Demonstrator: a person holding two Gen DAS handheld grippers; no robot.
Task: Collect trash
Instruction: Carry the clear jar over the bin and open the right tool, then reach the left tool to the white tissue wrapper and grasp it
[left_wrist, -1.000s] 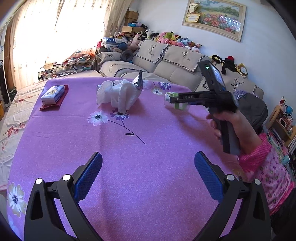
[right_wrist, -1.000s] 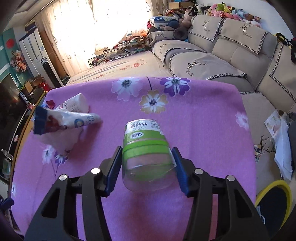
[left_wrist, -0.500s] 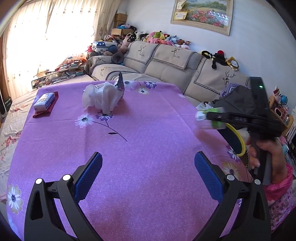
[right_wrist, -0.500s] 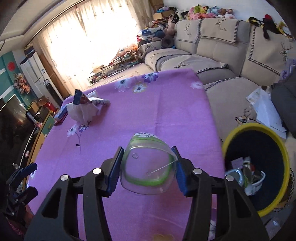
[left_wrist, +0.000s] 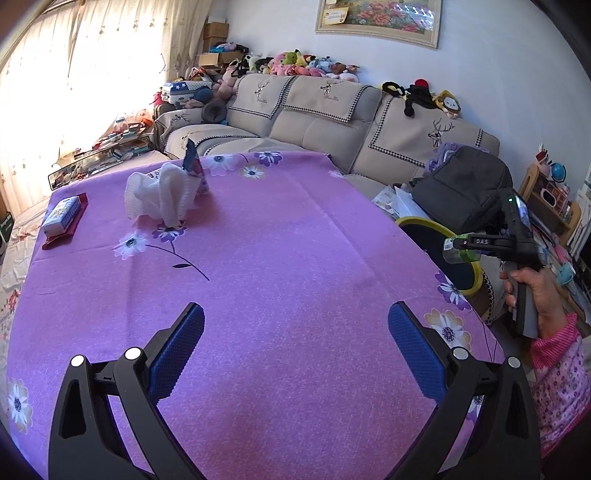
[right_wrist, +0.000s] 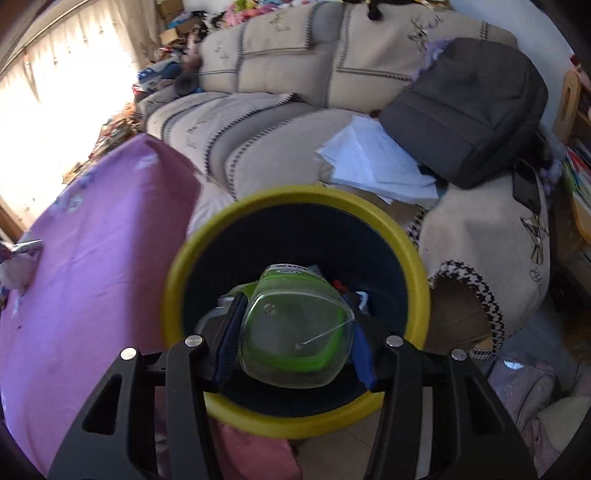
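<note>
My right gripper is shut on a clear plastic cup with a green label and holds it over the mouth of a yellow-rimmed dark bin beside the table. In the left wrist view the right gripper with the cup hangs over the bin past the table's right edge. My left gripper is open and empty above the purple tablecloth. A crumpled white tissue with a blue-and-red wrapper lies at the far left of the table.
A small box on a red mat lies at the table's left edge. A beige sofa stands behind, with a grey backpack and papers on it. Some trash lies inside the bin.
My right gripper has carried the cup off the table to the right and now tips it down over the bin. My left gripper has stayed open above the table.
</note>
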